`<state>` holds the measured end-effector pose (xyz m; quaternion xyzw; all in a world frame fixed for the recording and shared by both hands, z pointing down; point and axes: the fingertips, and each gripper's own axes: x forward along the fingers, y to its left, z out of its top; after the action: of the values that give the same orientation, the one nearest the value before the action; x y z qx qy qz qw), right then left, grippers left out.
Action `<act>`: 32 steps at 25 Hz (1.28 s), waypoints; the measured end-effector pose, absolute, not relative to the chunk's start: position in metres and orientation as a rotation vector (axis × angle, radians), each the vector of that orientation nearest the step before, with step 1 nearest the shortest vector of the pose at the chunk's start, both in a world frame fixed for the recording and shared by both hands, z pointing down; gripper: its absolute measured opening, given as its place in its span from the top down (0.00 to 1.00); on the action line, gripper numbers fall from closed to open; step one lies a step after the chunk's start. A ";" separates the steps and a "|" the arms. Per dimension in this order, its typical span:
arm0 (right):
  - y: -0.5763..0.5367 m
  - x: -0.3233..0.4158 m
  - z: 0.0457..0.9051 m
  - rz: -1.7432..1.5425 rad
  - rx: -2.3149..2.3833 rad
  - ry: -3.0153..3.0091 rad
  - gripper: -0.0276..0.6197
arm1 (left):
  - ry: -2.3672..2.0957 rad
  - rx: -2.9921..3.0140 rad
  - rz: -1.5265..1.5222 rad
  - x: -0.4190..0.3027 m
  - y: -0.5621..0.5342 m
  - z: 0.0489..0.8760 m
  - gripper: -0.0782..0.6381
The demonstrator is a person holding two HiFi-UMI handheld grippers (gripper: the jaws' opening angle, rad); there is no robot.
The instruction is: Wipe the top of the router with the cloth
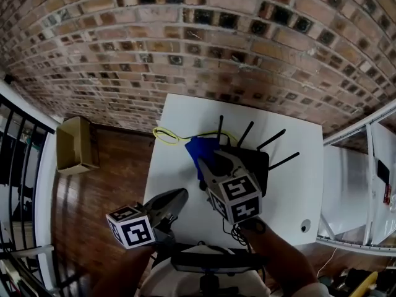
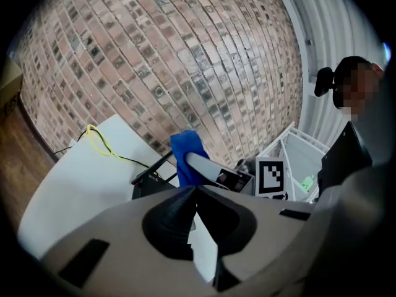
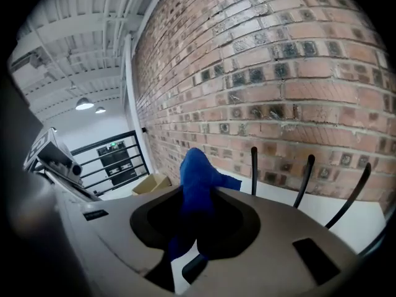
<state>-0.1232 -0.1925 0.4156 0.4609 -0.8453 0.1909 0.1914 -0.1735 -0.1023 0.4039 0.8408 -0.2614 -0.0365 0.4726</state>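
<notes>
Cardboard box (image 1: 75,144): set on the wooden floor (image 1: 105,184), at 9 o'clock from the white worktop (image 1: 297,184) and apart from it.
Left claw (image 1: 175,198): held above the worktop's 7 o'clock corner. Its jaws are pressed together tip to tip, and nothing is gripped between them.
Yellow cable (image 1: 167,136): laid in a loop on the worktop, at 11 o'clock from the router (image 1: 255,164) and just beside the cloth (image 1: 199,148).
Cloth: blue and bunched, pinched between the jaws of the right claw (image 1: 204,164). It is carried at the router's 10 o'clock corner, by the foot of the leftmost antenna. Whether it is touching the router's top cannot be told.
Right claw: closed on the cloth and pointed toward 11 o'clock over the router's left part.
Router: black, laid flat near the middle of the worktop. Four antennas (image 1: 245,133) are raised and fanned between 12 and 2 o'clock.
Brick wall (image 1: 198,48): seen at 12 o'clock, behind the worktop's far edge.
</notes>
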 end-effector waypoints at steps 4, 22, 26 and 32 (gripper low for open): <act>-0.199 -0.119 0.441 0.610 1.274 -2.343 0.79 | -0.657 2.041 -0.089 -0.165 -0.100 0.407 0.89; -0.197 -0.113 0.557 0.869 1.170 -2.053 0.79 | -0.713 2.008 -0.134 -0.168 -0.094 0.408 0.89; -0.195 -0.115 0.565 0.878 1.179 -2.021 0.79 | -0.715 2.005 -0.133 -0.170 -0.090 0.407 0.89; -0.191 -0.110 0.555 0.874 1.187 -2.040 0.79 | -0.700 2.025 -0.130 -0.168 -0.087 0.403 0.89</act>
<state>-0.1102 -0.1911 0.5552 0.4489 -0.7713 0.3304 0.3073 -0.1677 -0.0871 0.4029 0.8289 -0.2868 -0.0532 0.4773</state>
